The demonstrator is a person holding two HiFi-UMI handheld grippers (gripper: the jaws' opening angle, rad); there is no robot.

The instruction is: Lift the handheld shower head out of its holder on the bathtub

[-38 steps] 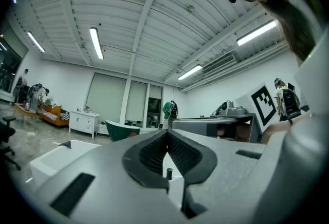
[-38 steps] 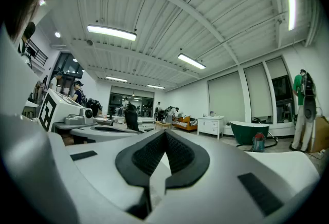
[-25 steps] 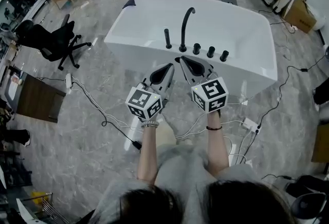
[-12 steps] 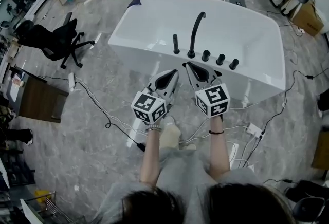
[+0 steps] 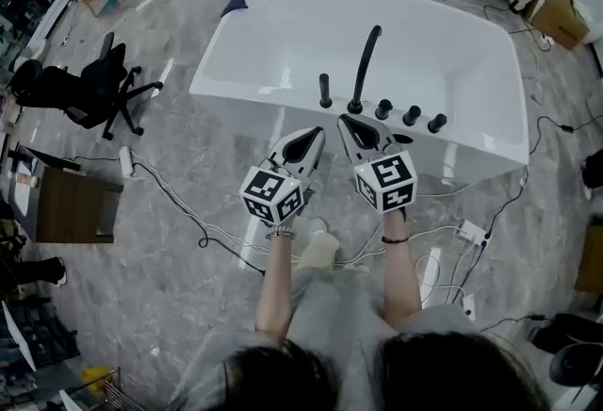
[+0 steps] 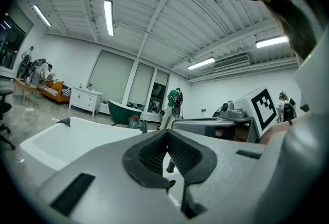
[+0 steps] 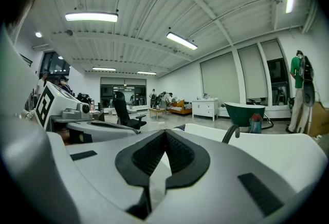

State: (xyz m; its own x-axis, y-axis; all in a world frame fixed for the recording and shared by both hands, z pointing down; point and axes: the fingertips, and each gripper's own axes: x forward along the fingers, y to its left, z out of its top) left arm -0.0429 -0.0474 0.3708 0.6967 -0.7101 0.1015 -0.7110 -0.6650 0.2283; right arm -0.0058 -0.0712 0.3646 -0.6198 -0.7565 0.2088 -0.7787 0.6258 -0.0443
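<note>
The white bathtub [image 5: 283, 32] fills the upper middle of the head view. On its near rim the black handheld shower head [image 5: 325, 90] stands upright in its holder, left of the tall curved spout [image 5: 364, 65] and three black knobs [image 5: 411, 115]. My left gripper [image 5: 315, 132] hovers just short of the rim, below the shower head, jaws shut and empty. Beside it, below the spout, my right gripper [image 5: 345, 121] is also shut on nothing. In the left gripper view the pads [image 6: 154, 152] meet at the tip. The right gripper view shows the spout [image 7: 230, 133] past the closed pads [image 7: 150, 153].
A black office chair [image 5: 94, 89] stands left of the tub. Cables [image 5: 179, 206] and a power strip [image 5: 468, 232] lie on the grey floor near my feet. A wooden cabinet [image 5: 66, 206] is at far left, a cardboard box [image 5: 558, 18] at upper right.
Both grippers have moved forward together and a little lower, closer to the tub's near rim. They stay shut and empty.
</note>
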